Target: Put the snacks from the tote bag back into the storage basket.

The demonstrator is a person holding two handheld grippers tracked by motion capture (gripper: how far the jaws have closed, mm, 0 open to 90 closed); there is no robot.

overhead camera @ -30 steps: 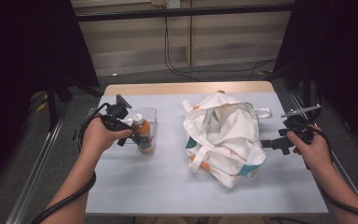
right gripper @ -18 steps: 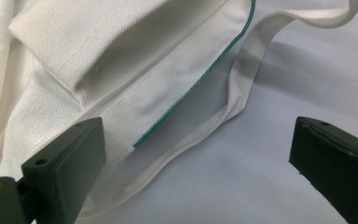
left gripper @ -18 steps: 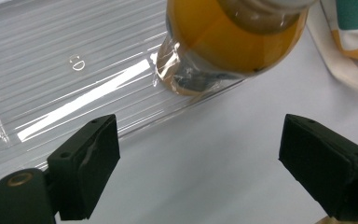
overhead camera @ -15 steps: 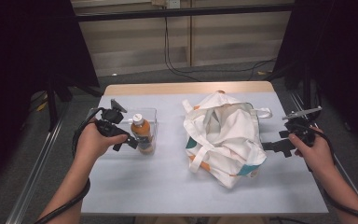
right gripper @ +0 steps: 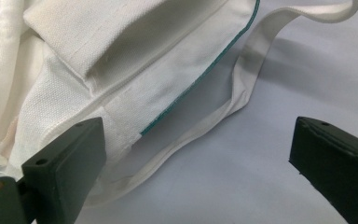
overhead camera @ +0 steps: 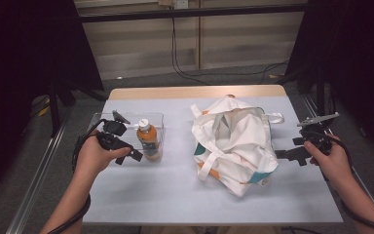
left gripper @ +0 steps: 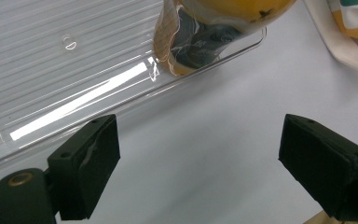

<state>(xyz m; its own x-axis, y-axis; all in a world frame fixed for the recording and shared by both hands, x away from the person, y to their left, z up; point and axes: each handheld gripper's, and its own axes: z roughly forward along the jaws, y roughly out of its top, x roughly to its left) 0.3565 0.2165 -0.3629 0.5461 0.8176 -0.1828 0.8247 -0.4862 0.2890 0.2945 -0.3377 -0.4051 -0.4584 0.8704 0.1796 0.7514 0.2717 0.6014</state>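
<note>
While the left tongs [overhead camera: 135, 157] stand with jaws wide apart just in front of the bottle [overhead camera: 149, 140], nothing is held in them; the left gripper view shows bare table [left gripper: 214, 140] between the jaws and the bottle base [left gripper: 200, 44] beyond, inside the corner of the clear tray [left gripper: 51, 70]. Compared with a second ago, the left hand [overhead camera: 95, 155] has drawn back toward the person and dropped slightly, so the tongs that were up against the bottle's side are now just short of it, at the tray's near edge. The bottle has not moved: upright, white cap on, at the right end of the tray [overhead camera: 102, 119], left half of the table [overhead camera: 165, 195]. The right tongs [overhead camera: 288, 156] have stayed put, open wide, just beside the right edge of the cloth bag [overhead camera: 233, 141]; the right gripper view shows the bag's hem [right gripper: 177, 107] and a strap [right gripper: 242, 79] between the jaws, untouched. Judgement: the retreat reads as a re-aim for a lower grasp on the bottle, or a release after placing it; cannot tell which. Bottle-to-bag transfer, if intended, is not begun; the bag mouth looks crumpled and partly closed.
</note>
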